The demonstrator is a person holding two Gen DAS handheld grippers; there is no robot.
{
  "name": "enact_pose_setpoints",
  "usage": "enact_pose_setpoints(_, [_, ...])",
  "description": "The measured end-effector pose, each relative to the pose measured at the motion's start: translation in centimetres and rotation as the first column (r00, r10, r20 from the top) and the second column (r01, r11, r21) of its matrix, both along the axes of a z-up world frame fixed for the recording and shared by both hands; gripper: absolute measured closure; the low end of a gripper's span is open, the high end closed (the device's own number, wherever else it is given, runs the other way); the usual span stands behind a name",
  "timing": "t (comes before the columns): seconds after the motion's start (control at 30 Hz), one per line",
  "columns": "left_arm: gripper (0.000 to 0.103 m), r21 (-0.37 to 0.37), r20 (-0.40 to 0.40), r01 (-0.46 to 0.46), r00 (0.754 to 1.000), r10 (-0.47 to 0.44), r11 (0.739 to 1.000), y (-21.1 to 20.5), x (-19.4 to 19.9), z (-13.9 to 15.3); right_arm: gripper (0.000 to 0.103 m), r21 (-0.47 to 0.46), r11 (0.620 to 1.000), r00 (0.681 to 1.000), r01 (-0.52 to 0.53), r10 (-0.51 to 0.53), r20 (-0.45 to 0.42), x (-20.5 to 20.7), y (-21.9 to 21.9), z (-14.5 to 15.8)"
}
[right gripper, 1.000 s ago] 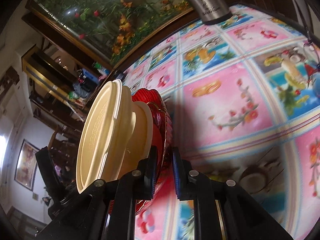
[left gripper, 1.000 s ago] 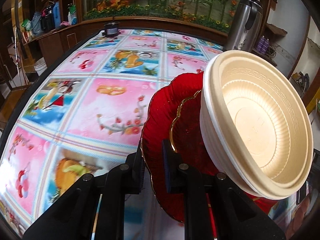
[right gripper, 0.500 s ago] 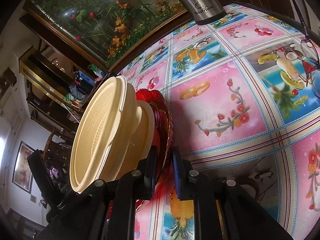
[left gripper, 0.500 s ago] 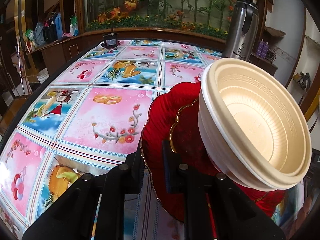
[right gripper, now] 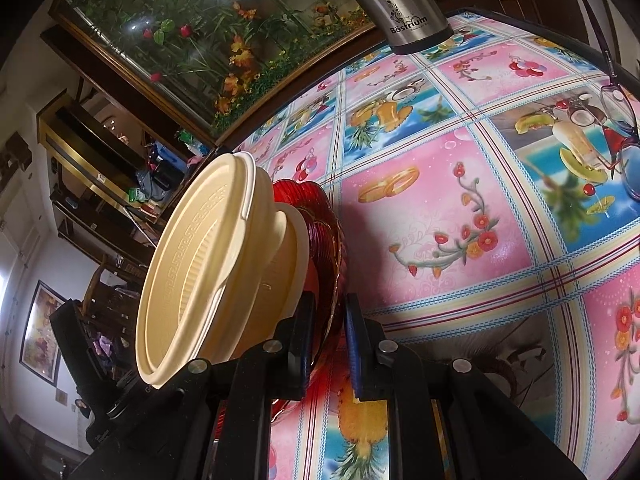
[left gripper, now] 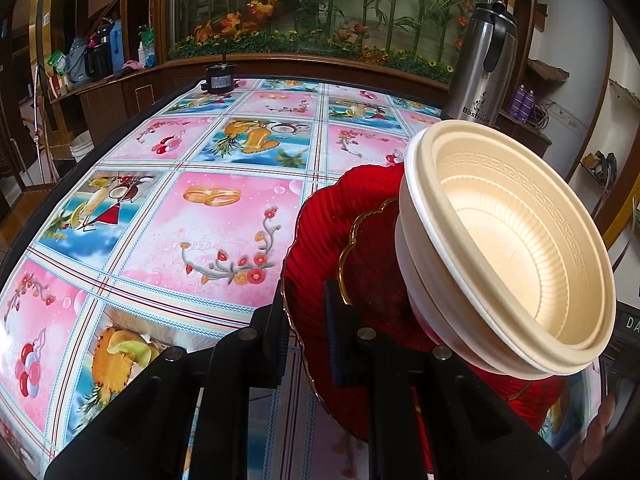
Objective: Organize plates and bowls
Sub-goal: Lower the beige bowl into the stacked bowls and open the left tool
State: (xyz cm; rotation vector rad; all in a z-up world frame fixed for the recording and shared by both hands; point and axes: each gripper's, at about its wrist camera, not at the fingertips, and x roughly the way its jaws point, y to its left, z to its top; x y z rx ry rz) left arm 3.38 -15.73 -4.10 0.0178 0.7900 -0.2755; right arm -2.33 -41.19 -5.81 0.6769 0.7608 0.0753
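Red plate (left gripper: 360,248) with cream bowls (left gripper: 512,240) stacked on it sits pinched in both our left gripper (left gripper: 306,332) and right gripper (right gripper: 328,340) above the table (left gripper: 208,240), gathering done, setting down left.

1. In the left tool's view, the steel flask (left gripper: 482,68) now shows all the way down to its printed name. Before, only its top showed behind the cream bowls (left gripper: 508,248).
2. More of the counter (left gripper: 168,184) shows now, and its pictures look sharp, not blurry.
3. In the right tool's view, a pair of glasses (right gripper: 622,128) now shows at the right edge.
4. The bowls sit a bit lower in that view.
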Motion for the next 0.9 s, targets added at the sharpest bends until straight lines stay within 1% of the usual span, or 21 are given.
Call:
enact_pose_setpoints(0.3, [0.091, 0.000, -0.001, 0.001, 1.000, -0.001, 1.000, -0.01, 0.02, 0.00, 0.089, -0.026, 1.000, 1.000, 0.000, 0.000, 0.002, 0.15, 0.12, 0.08])
enact_pose_setpoints(0.47, [0.091, -0.005, -0.007, 0.002, 1.000, -0.002, 1.000, -0.19, 0.17, -0.03, 0.087, -0.065, 0.998, 1.000, -0.002, 0.002, 0.003, 0.05, 0.67, 0.41])
enact_pose_setpoints(0.57, [0.091, -0.001, -0.005, -0.001, 1.000, 0.001, 1.000, -0.22, 0.16, -0.02, 0.087, -0.046, 0.999, 1.000, -0.006, 0.006, 0.002, 0.07, 0.41, 0.31])
enact_pose_setpoints(0.77, [0.091, -0.001, -0.004, -0.002, 1.000, 0.002, 1.000, -0.26, 0.15, -0.03, 0.087, -0.050, 0.999, 1.000, -0.005, 0.005, 0.002, 0.11, 0.37, 0.25])
enact_pose_setpoints(0.9, [0.091, 0.013, 0.000, -0.007, 1.000, 0.007, 1.000, -0.39, 0.05, -0.02, 0.085, -0.057, 0.998, 1.000, -0.005, 0.005, 0.005, 0.07, 0.51, 0.32])
